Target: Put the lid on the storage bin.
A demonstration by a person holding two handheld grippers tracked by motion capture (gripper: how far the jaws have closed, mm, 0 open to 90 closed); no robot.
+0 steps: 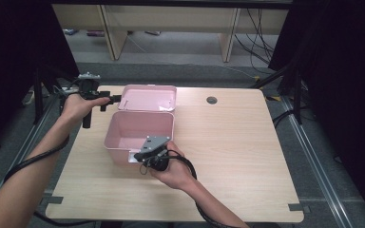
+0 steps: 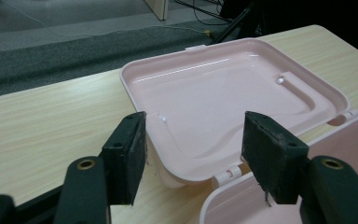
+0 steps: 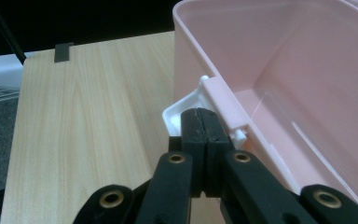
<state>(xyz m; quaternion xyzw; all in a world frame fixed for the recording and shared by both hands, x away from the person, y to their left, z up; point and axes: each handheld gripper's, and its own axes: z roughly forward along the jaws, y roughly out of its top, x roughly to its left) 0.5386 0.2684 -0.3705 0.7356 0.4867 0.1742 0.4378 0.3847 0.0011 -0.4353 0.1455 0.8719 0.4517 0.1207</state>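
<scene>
On wooden table [image 1: 228, 156]: one pink box [image 1: 140, 133], open, lid [image 1: 149, 97] folded back flat behind it, joined by two white hinges [image 2: 228, 175]. One white latch [image 3: 184, 105] on box's front wall. One round grommet hole [image 1: 212, 100] in tabletop, well apart from both tools, beyond right one.

Grippers, two, one per hand.

Left gripper [image 1: 115, 99]: held level in left hand [image 1: 78, 107], forearm entering from lower left, jaws aimed at lid's left edge. Jaws spread wide, nothing between pads [image 2: 130, 154]; lid's near corner straight ahead between them, box rim [image 2: 242, 196] low and to their right in left gripper view.

Right gripper [image 1: 138, 156]: grey plate [image 1: 154, 142] on top, held in right hand [image 1: 173, 168], wrist bent, tips against box's front wall. Jaws pressed fully together, pads [image 3: 204, 126] meeting just below latch and touching or nearly touching it; cannot tell whether any part of latch is pinched. Box interior ahead and to right of jaws.

Cables [image 1: 33, 159]: two, one trailing along each forearm.
</scene>
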